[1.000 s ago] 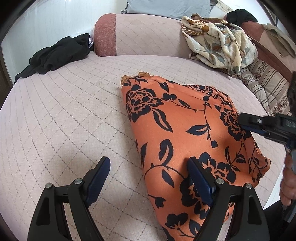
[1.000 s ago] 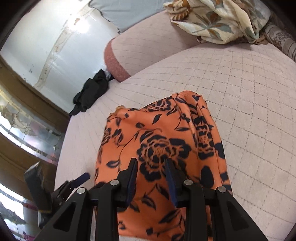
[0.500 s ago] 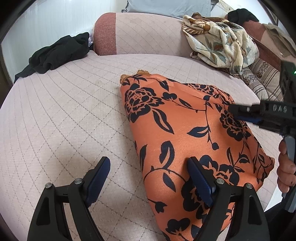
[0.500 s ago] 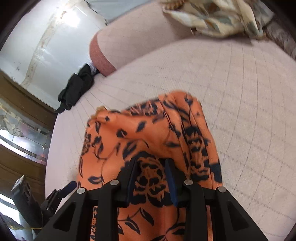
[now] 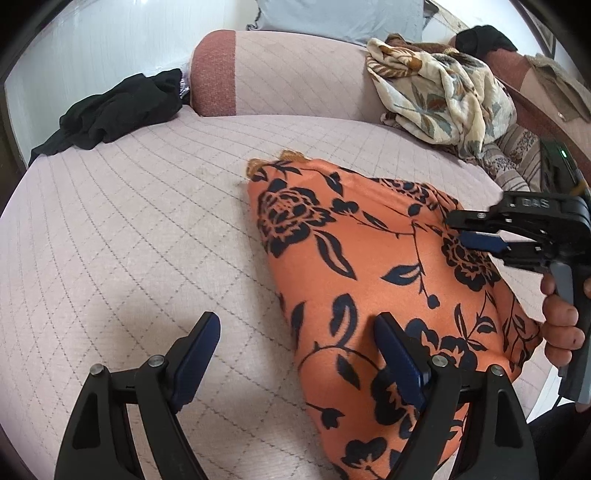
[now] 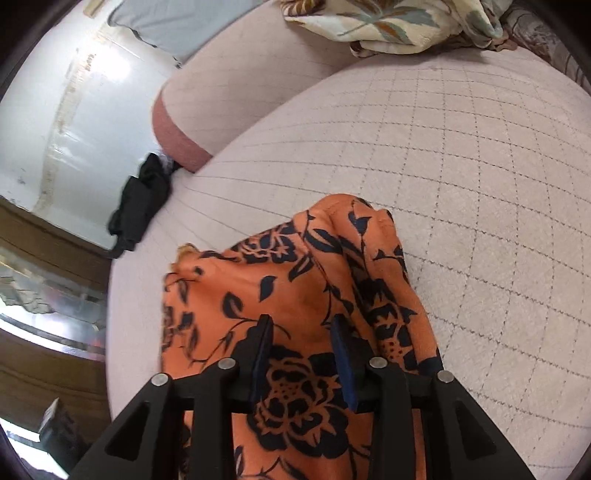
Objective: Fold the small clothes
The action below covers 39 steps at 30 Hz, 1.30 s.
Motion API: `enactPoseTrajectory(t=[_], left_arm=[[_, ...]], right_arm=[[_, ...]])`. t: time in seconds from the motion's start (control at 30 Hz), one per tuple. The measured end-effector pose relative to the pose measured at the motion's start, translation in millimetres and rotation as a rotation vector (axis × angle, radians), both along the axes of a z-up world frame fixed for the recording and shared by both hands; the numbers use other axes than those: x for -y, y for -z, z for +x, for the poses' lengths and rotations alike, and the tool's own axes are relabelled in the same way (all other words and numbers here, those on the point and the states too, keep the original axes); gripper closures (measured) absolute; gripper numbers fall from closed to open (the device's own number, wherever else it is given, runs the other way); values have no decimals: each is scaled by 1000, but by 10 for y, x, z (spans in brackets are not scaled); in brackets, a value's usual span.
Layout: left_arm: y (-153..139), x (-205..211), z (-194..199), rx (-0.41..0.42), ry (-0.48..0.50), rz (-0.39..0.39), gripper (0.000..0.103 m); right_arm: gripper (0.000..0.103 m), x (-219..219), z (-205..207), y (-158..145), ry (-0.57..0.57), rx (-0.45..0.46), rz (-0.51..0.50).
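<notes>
The orange floral garment (image 5: 354,280) lay folded on the quilted pink cushion surface (image 5: 129,240), occupying the centre and lower right of the left wrist view and the lower centre of the right wrist view (image 6: 295,295). Its far corner showed a small tan edge. The right edge was bunched into ridges.

The left tool (image 5: 295,354) stood at the bottom of its own frame with its fingers wide apart and nothing clamped. Its one finger was over bare cushion and the other over the garment's near portion; whether it touched the cloth could not be told.

The right tool (image 6: 303,354) hung over the garment, its jaws opening, with the cloth seen in the gap between them but not pinched by the pads. In the left wrist view the same tool (image 5: 476,236) entered from the right edge, carried by a hand (image 5: 561,317).

Surroundings: a black garment (image 5: 114,110) lay crumpled at the upper left, against a bolster (image 5: 280,77) with a reddish end. A cream floral cloth (image 5: 439,92) was heaped at the upper right, beside striped fabric (image 5: 517,158). A pale blue pillow (image 5: 340,14) sat behind the bolster. None of these lay on or touched the orange garment; the cushion around it was free of obstruction.
</notes>
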<state>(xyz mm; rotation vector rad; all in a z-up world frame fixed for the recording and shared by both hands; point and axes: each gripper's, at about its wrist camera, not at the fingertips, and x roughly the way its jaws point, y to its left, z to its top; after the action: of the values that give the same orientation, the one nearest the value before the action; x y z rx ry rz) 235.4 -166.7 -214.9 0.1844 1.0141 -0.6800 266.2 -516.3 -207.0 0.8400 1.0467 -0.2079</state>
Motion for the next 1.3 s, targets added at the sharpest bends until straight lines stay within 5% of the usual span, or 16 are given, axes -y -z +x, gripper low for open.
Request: enactPoseTrajectory(t=[0.03,0.13,0.4,0.63,0.9,1.3], left_arm=[[-8,-28,29,-10,-3,-11,16],[-24,-103,108,-38,-13,-39,16],[34,-117,203,-107,-10,-67,16],[48,15,87,-71,52,-32,16],[37,26,83,-55,63,-18,16],[27,104,20,-57,111,-39,16]], right_arm=[[51,26,-36,-17,4,9,9],[43,116,-204,-116,6,67,36],[43,486,-517,-167,12,66,-24],[37,658,-615,234,-79,6,170],[31,746,-661,533,-56,73,362],[29,588,-511,555,-140,102,364]])
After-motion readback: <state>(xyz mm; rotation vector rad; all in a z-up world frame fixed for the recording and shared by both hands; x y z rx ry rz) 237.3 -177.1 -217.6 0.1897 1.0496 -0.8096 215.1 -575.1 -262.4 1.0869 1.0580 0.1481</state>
